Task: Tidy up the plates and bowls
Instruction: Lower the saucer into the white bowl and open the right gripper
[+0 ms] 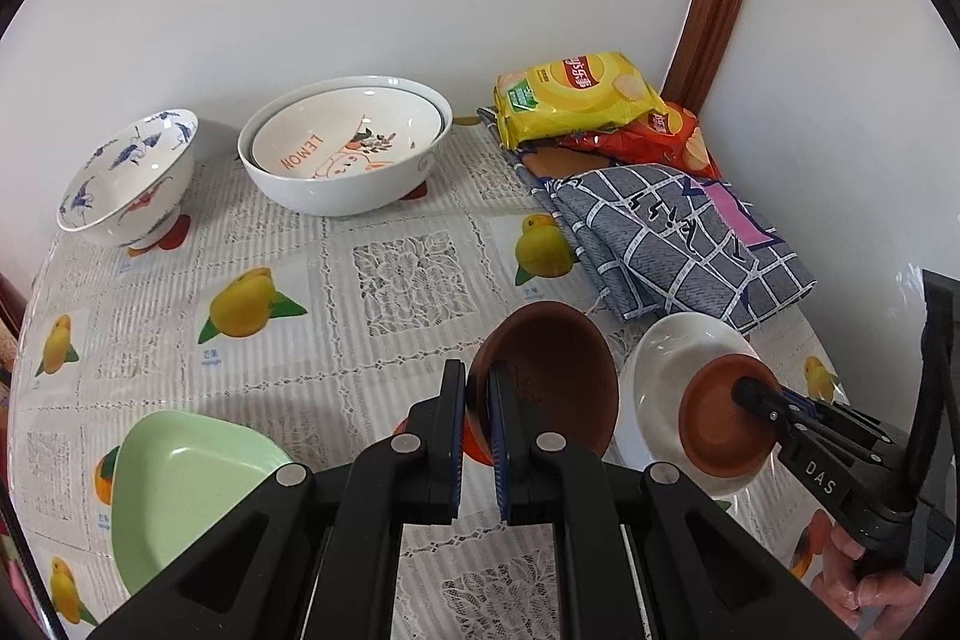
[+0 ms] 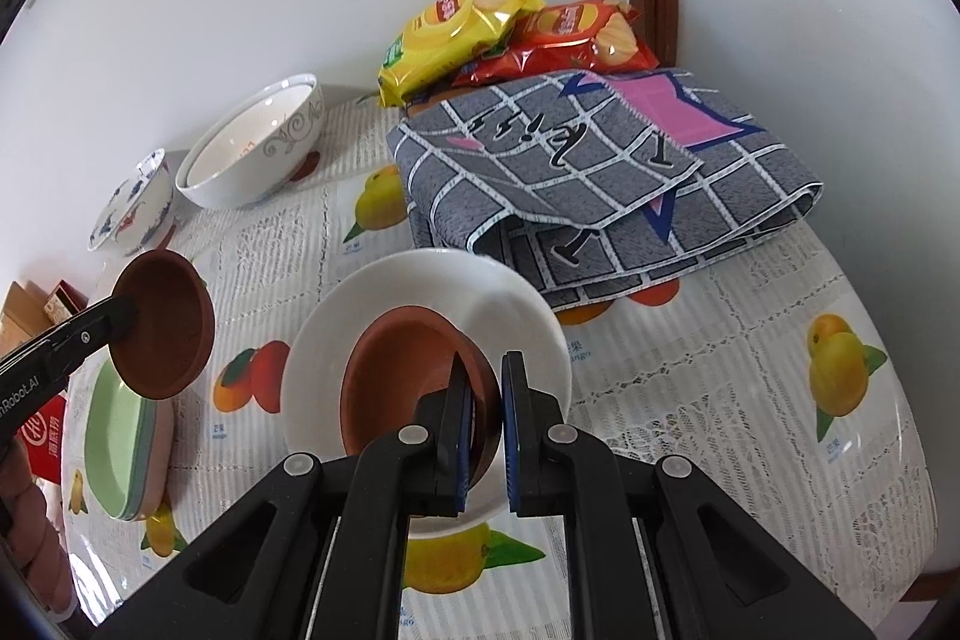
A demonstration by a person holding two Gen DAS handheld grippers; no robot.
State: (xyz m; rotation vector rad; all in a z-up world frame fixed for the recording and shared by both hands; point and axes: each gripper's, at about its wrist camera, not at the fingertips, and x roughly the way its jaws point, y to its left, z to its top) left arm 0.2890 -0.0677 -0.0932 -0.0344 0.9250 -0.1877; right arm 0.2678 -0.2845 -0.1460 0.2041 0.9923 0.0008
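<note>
My left gripper [image 1: 477, 388] is shut on the rim of a dark brown bowl [image 1: 552, 370] and holds it tilted above the table; the bowl also shows in the right wrist view [image 2: 165, 322]. My right gripper [image 2: 485, 382] is shut on the rim of a smaller brown dish [image 2: 408, 376], which sits in a white plate [image 2: 420, 292]. The dish [image 1: 720, 418] and the white plate [image 1: 672, 358] also show in the left wrist view, just right of the bowl I hold.
A light green dish [image 1: 186, 484] lies at the near left, stacked on others in the right wrist view [image 2: 120, 442]. A blue-patterned bowl [image 1: 126, 178] and nested white bowls [image 1: 342, 142] stand by the wall. A folded grey cloth [image 2: 600, 172] and chip bags [image 2: 468, 22] lie at the back right.
</note>
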